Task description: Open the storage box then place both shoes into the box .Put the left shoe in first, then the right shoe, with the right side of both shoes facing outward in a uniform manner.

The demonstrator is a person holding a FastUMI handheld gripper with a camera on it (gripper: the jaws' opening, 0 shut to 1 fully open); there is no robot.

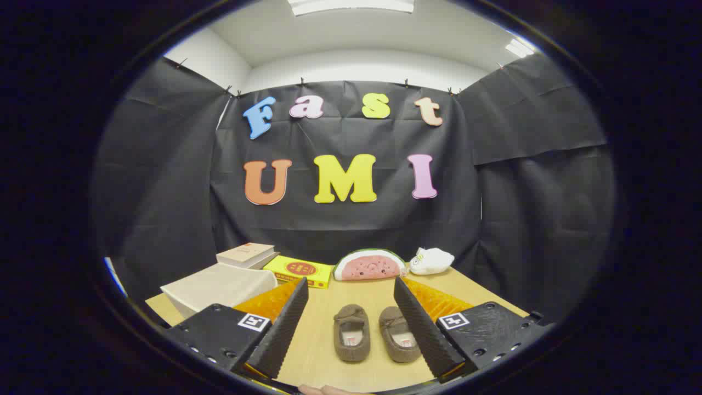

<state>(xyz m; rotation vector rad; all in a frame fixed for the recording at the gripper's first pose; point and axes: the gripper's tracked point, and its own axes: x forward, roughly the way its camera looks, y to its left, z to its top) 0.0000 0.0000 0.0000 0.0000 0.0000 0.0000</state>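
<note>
Shoes first: your pair of brown fuzzy slippers lies side by side on the light wooden table (323, 351), toes pointing away from you. The left-hand slipper (351, 332) sits in the open gap between your gripper's (351, 323) two fingers. The right-hand slipper (397, 333) lies touching or just beside it, its outer edge partly hidden behind the right finger (425, 329).

Your fingers are spread wide apart and hold nothing; neither one touches a slipper.

Taking the slippers as reference: the cream-coloured rectangular storage box (219, 286) stands to their left, beyond the left finger (279, 329), and its lid is on. A tan closed book (245, 254) lies behind that box. A flat yellow carton with a red oval mark (299, 270) lies beyond the slippers, slightly left. A watermelon-slice plush toy (369, 266) stands straight beyond them at the far table edge. A small white plush toy (431, 260) lies beside the watermelon, beyond and to the right.
</note>
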